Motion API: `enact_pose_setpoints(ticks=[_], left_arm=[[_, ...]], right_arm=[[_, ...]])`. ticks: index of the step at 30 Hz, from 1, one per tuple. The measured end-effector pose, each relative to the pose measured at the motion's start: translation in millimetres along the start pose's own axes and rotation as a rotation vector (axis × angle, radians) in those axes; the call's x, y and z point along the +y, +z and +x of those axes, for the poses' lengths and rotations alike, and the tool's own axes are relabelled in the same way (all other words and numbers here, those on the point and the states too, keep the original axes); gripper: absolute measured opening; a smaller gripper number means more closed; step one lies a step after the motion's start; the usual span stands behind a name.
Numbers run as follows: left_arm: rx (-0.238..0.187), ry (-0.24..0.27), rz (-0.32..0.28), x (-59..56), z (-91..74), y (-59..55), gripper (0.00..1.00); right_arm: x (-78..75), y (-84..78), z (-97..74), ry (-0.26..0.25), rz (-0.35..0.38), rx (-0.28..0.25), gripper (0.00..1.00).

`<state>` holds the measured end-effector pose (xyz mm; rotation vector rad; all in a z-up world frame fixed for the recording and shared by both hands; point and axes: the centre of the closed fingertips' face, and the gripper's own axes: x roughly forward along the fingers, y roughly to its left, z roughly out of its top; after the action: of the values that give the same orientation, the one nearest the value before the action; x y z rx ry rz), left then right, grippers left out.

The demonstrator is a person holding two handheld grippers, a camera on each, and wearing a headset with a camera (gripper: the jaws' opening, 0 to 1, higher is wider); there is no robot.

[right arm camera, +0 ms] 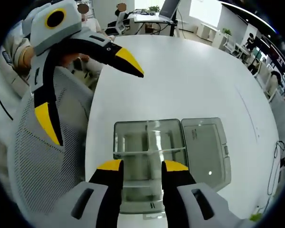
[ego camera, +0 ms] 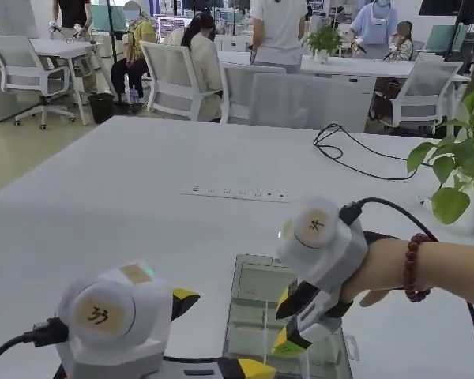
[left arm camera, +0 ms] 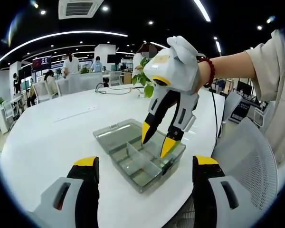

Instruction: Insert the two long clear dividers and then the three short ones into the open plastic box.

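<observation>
Box point(left arm camera: 126, 171) sits open at 12 o'clock of your left gripper point(left arm camera: 146, 164), dividers point(right arm camera: 149, 152) standing inside. Right gripper point(left arm camera: 156, 141) hangs tips-down over it, jaws apart, probably lined up to press 1 home. Left jaws spread wide, empty, keeping clear.

White left gripper point(ego camera: 221, 335) and right gripper point(ego camera: 292, 324), a bead bracelet point(ego camera: 411, 268), a beige sleeve point(left arm camera: 270, 61).
Both grippers share one look: a rounded white plastic shell, black jaws capped with yellow tips, and a black cable point(ego camera: 353, 212) plugged into the back. Each shell carries a round tan sticker point(ego camera: 101, 313) with handwritten marks; the one on the left gripper reads 33. A small green light point(ego camera: 146, 272) glows on the left shell. The bracelet is a single string of dark red beads worn on the right wrist, and the sleeve above it is loose and short.
</observation>
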<state>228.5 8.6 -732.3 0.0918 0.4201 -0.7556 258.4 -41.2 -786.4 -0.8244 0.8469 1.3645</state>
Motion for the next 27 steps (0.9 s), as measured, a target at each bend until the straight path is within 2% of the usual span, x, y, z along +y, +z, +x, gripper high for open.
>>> enact_pose_setpoints(ticks=[6, 10, 21, 27], left_arm=[[0.006, 0.001, -0.002, -0.7, -0.8, -2.9, 0.82], [0.009, -0.002, -0.002, -2.2, 0.1, -4.9, 0.82], [0.011, 0.008, 0.005, -0.5, 0.7, -5.2, 0.81], [0.014, 0.011, 0.008, -1.0, 1.1, -5.1, 0.8]], right_arm=[[3.6, -16.1, -12.1, -0.008, 0.004, -0.008, 0.35], [5.5, -31.8, -17.7, -0.016, 0.005, 0.007, 0.36], [6.2, -66.8, -32.2, -0.029, 0.047, 0.013, 0.38], [3.4, -95.6, -37.8, -0.044, 0.052, 0.043, 0.4]])
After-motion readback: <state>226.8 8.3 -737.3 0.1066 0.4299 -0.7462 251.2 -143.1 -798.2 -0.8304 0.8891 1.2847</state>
